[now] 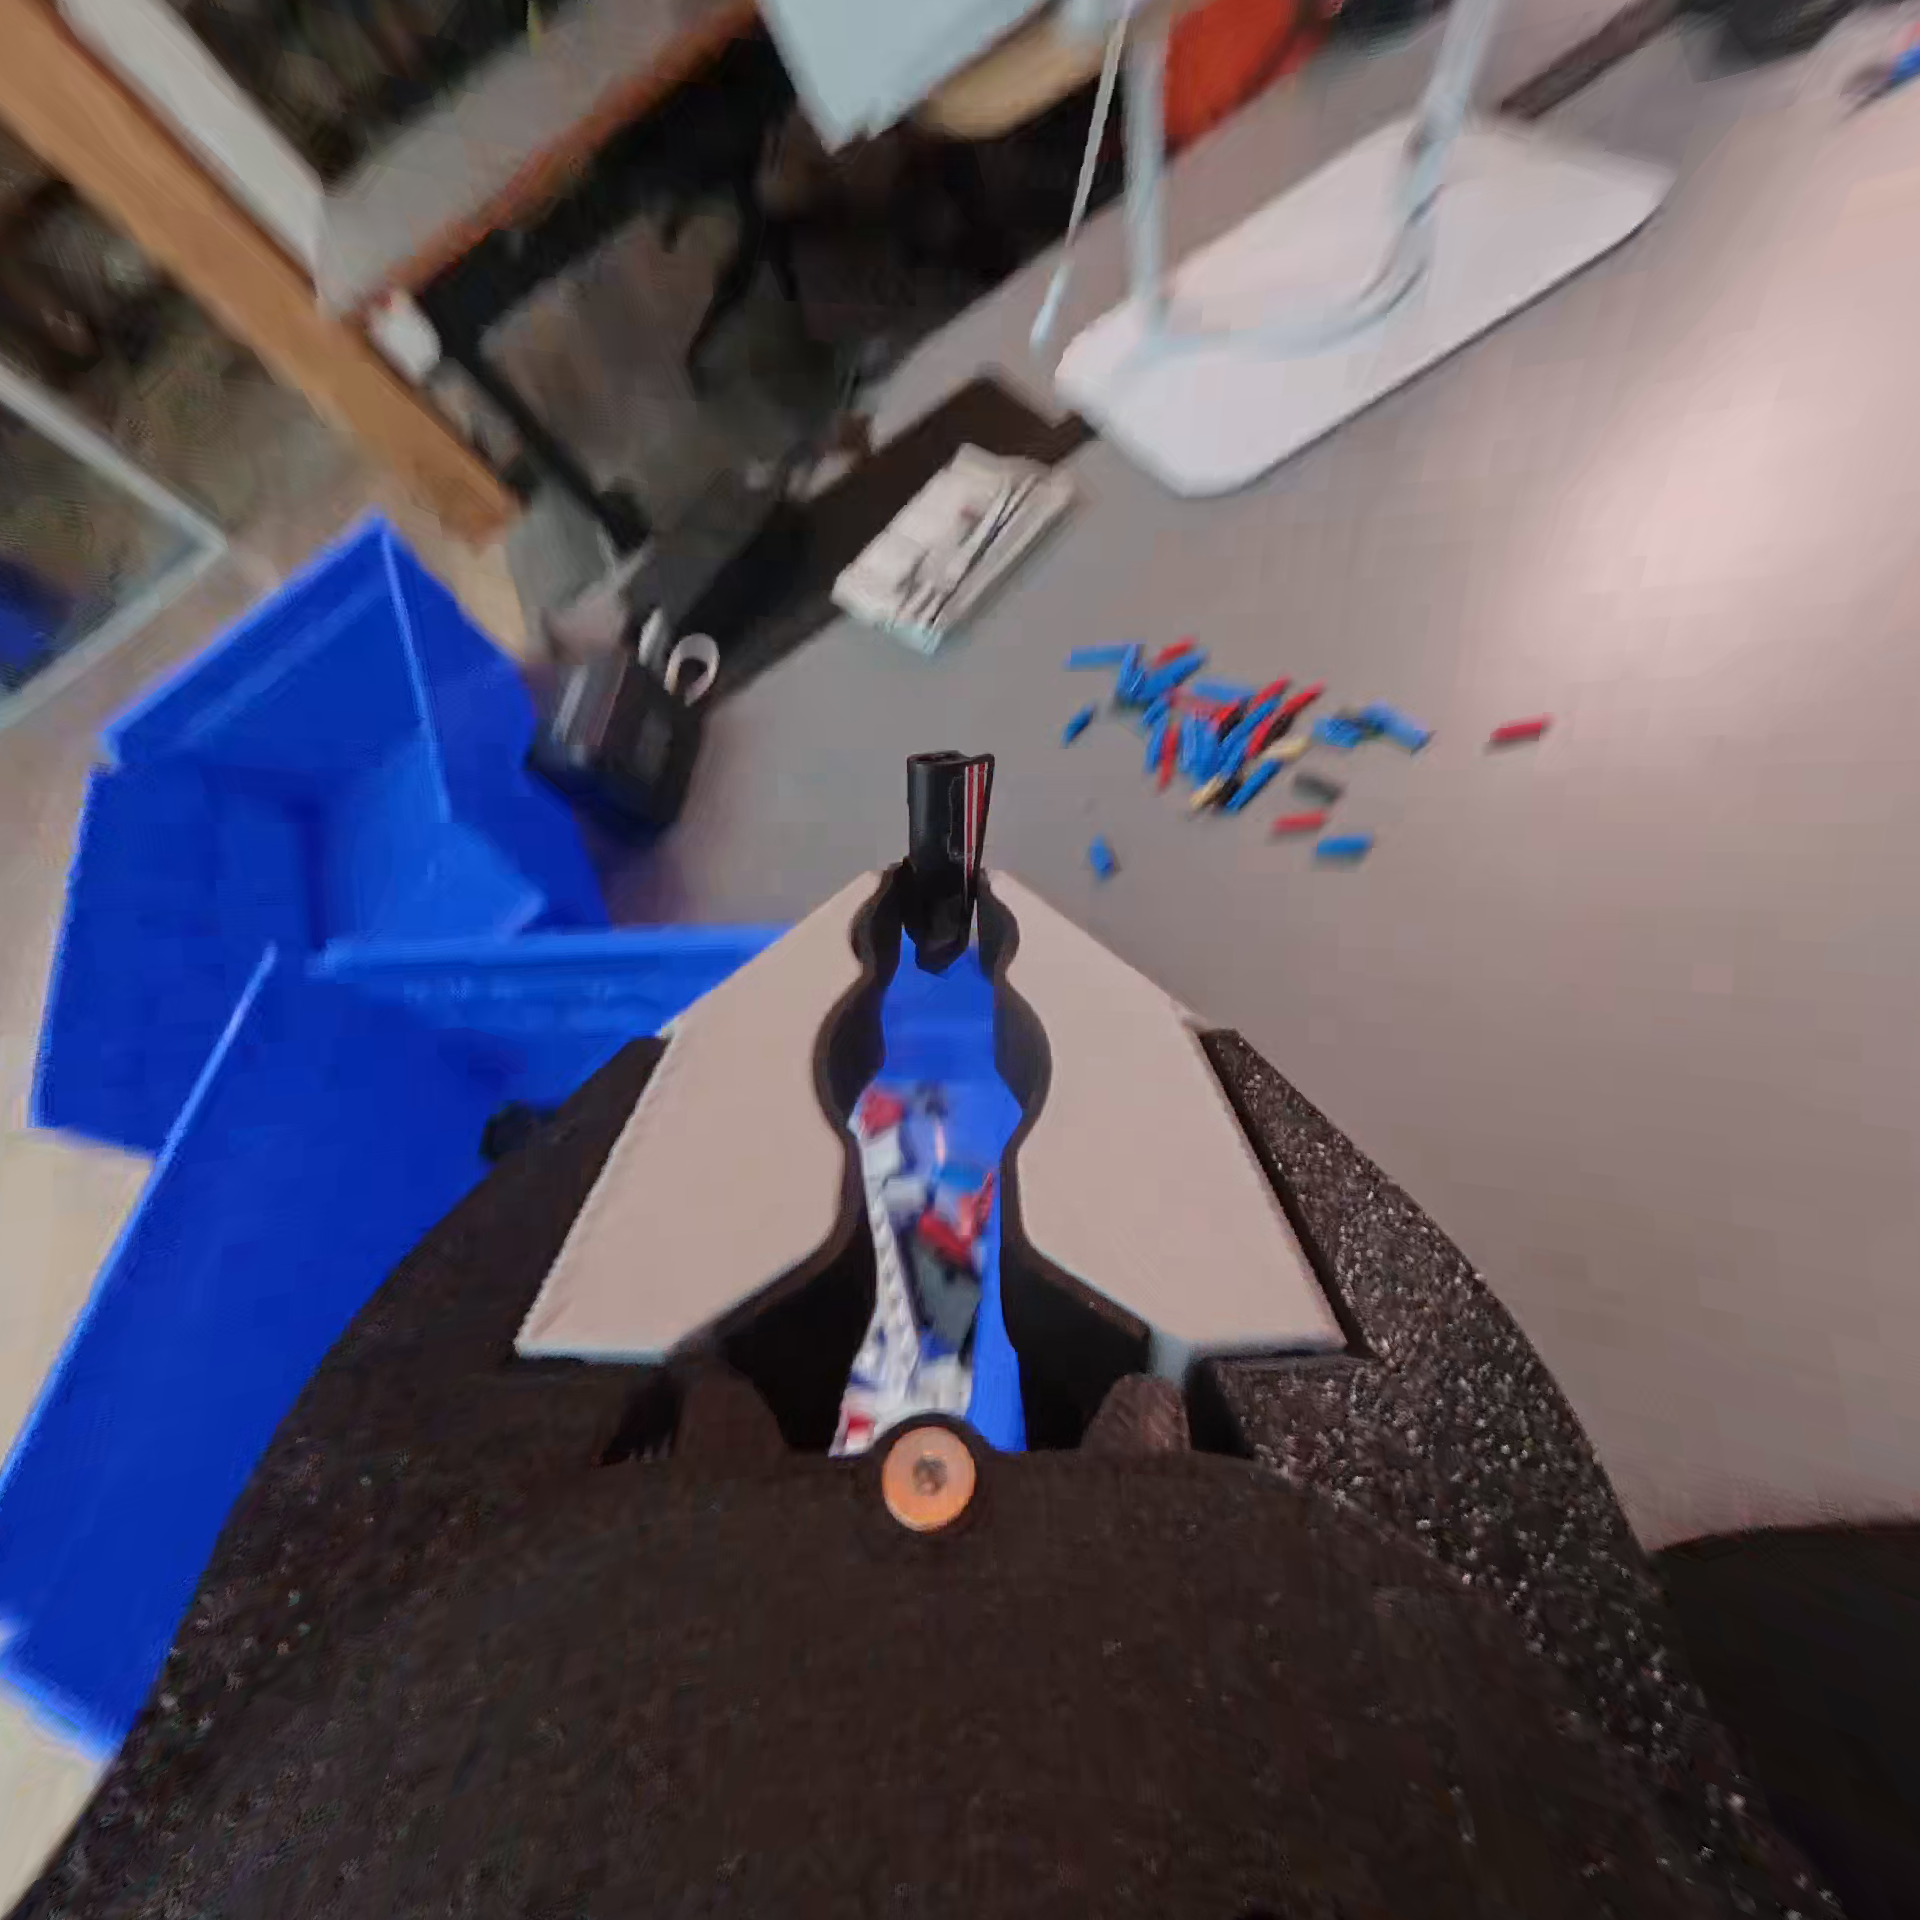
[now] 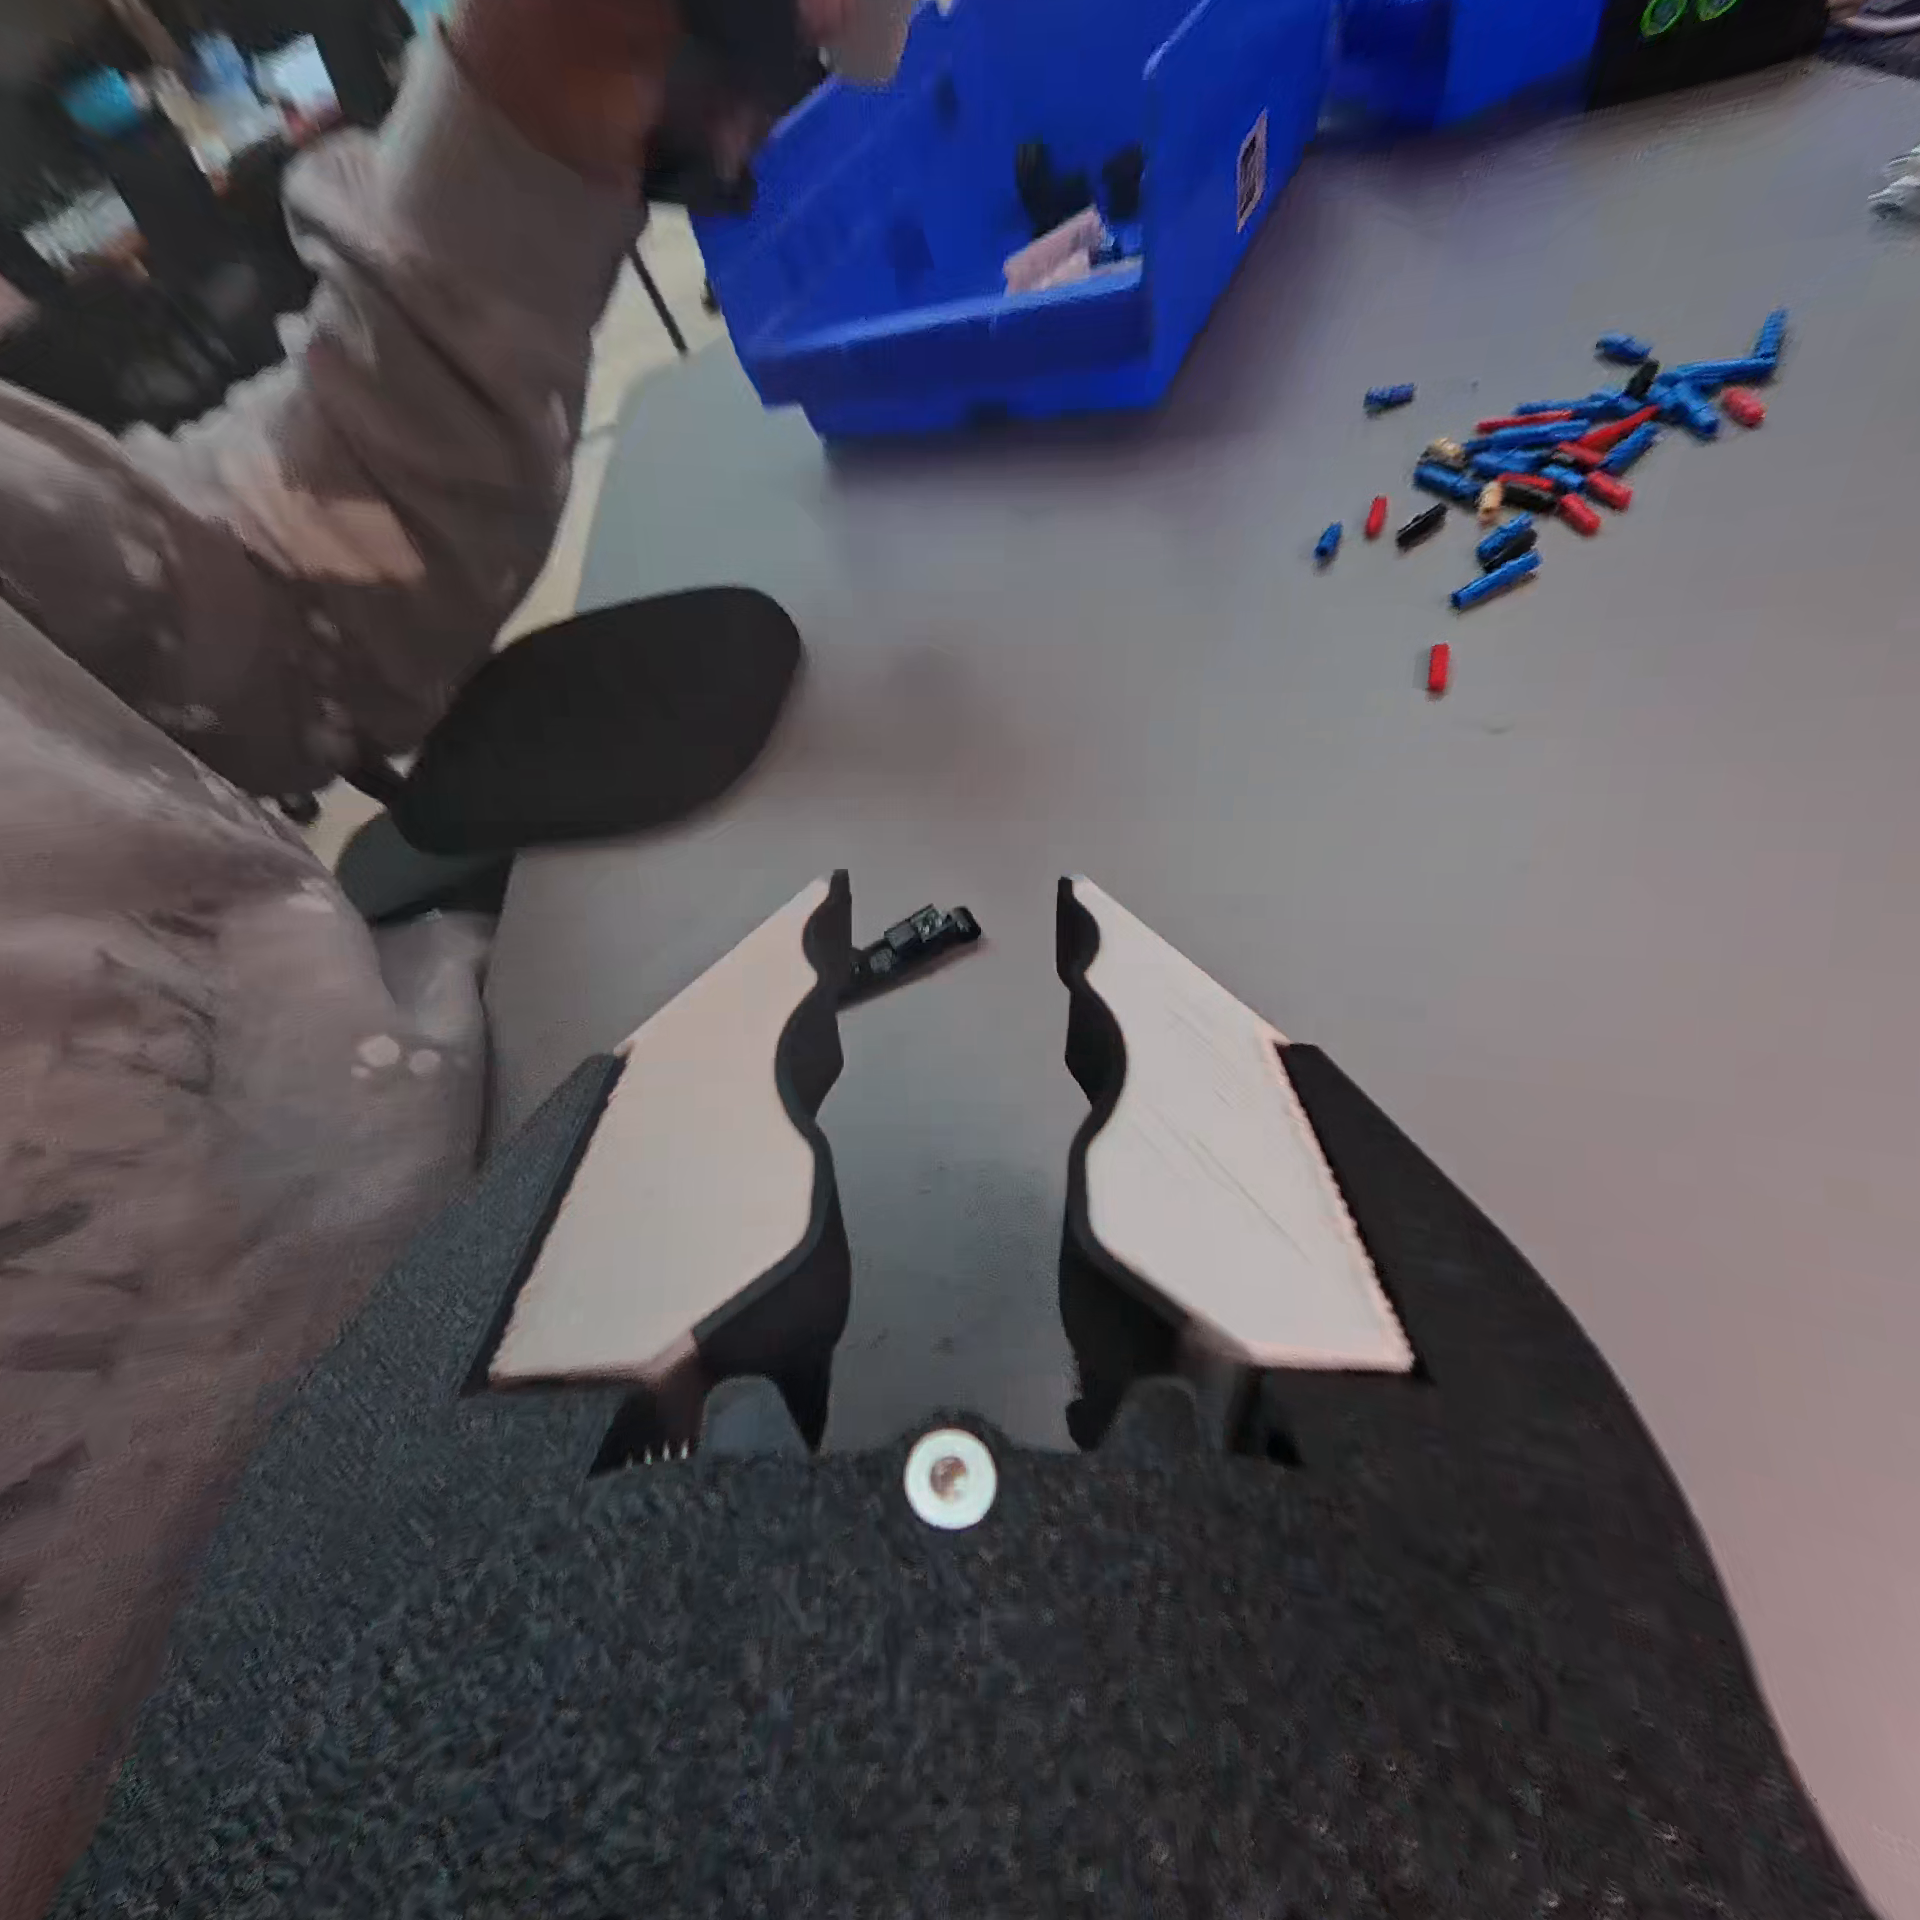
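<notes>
My left gripper is shut on a small black plastic piece with red and white stripes on one side. The piece stands upright out of the fingertips, above a blue bin that holds loose mixed parts. My right gripper is open just above the grey table. A small black part lies on the table between its fingertips, close to the left finger; neither pad presses on it.
A heap of small blue, red and black pieces lies on the table to the right. Blue bins stand at the back left. A person's sleeve, a black chair seat, a white stand base. About 30 cm separates my left fingertips from my right. Measured from the fingertips, the white stand base is 30 cm or so from the right gripper and 40 cm from the left.
</notes>
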Demonstrator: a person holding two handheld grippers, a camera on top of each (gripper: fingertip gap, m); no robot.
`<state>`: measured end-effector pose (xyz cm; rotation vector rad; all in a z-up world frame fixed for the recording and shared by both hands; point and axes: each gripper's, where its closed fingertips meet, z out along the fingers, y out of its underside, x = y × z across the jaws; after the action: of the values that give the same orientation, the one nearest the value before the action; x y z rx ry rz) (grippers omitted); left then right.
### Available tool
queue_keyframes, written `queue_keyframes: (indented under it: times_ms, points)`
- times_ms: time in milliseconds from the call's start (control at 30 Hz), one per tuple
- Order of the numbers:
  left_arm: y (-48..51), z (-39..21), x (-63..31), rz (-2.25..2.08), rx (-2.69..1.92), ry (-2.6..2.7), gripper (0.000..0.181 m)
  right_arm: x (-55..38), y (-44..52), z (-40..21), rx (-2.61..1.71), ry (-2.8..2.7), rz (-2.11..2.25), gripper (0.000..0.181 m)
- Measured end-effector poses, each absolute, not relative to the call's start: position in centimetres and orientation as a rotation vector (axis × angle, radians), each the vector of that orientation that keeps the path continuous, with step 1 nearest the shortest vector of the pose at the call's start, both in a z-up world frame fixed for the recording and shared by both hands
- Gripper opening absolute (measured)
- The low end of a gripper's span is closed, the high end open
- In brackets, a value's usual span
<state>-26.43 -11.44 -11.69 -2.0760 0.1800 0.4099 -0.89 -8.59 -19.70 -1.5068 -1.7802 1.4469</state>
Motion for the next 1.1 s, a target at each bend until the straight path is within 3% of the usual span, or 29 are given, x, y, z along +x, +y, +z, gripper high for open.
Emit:
queue_keyframes:
  times_ms: [133, 300, 467, 633, 733, 867, 1100]
  points:
    - [-16.2, -16.5, -33.6, 0.421, -2.364, -0.105, 0.013, -1.9, -10.6, -22.6, -1.411, -2.029, 1.173, 0.033]
    - [-16.0, -16.0, -33.8, 0.518, -2.337, -0.099, 0.036, -2.8, -12.2, -24.6, -1.470, -2.151, 1.045, 0.034]
    - [-12.3, -13.2, -28.5, 0.423, -2.159, 0.089, 0.050, -2.6, -12.8, -25.6, -1.518, -2.196, 0.886, 0.041]
    - [-8.3, -12.8, -18.5, -0.026, -2.029, 0.260, 0.050, -3.0, -11.3, -25.7, -1.478, -2.132, 0.833, 0.006]
    - [-6.8, -15.1, -13.6, -0.293, -2.046, 0.320, 0.050, -2.6, -10.1, -25.3, -1.490, -2.085, 0.893, 0.006]
    - [-5.6, -15.7, -8.2, -0.670, -1.944, 0.336, 0.052, -2.5, -7.9, -21.3, -1.516, -1.813, 1.172, 0.006]
    - [-4.1, -9.0, -3.0, -1.183, -1.460, 0.245, 0.047, -0.9, -3.8, -10.4, -1.300, -1.112, 1.775, 0.006]
